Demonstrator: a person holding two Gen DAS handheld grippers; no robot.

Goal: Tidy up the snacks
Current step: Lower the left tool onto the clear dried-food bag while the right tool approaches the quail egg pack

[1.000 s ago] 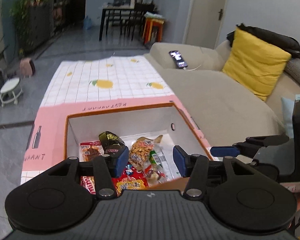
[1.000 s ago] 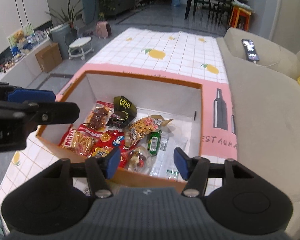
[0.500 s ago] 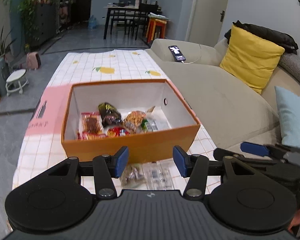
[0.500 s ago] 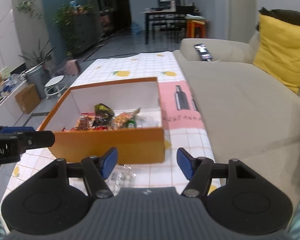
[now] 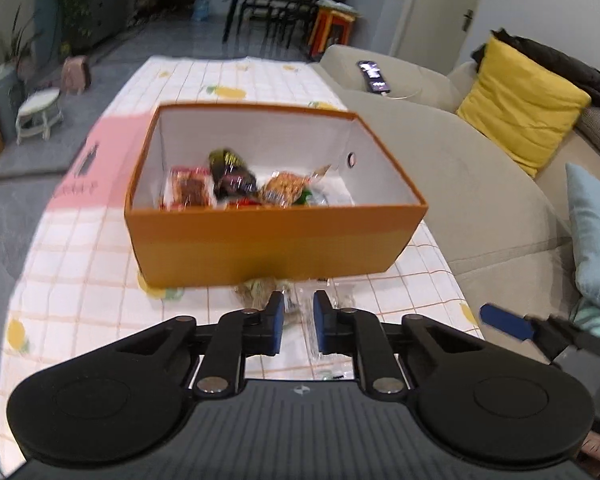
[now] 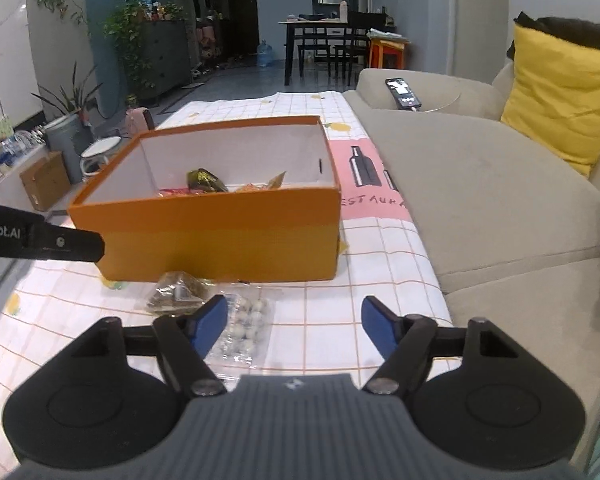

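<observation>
**A:** How far along is the tidying looking?

**B:** I'd judge it partly done. The open orange cardboard box with white inner walls [image 5: 276,236] is sitting on the white checked tablecloth with lemon prints [image 5: 80,280], and it is already holding several snacks. Two are still lying outside, on the cloth just near of its front wall.

**A:** What is lying inside?

**B:** Toward the left, a red-and-white packet of dark dried snack [image 5: 188,190]; beside it a dark glossy pouch with yellow lettering [image 5: 230,168]; right of that a clear bag of orange-brown fried pieces [image 5: 286,190]. More wrappers are hiding behind the front wall, too blurred to name.

**A:** And the two outside?

**B:** A crinkled clear packet of brownish pieces [image 6: 178,292] on the left, and right beside it a flat clear bag of small pale balls [image 6: 244,324].

**A:** What are the grippers doing?

**B:** The left gripper [image 5: 298,322] is showing jaws that have just been closing to a narrow gap, with clear wrapper lying in line with it; whether the pads are pinching it, I cannot tell. The right gripper [image 6: 294,320] has just been opening wider and is standing open, holding nothing, its left pad over the bag of balls.
</observation>
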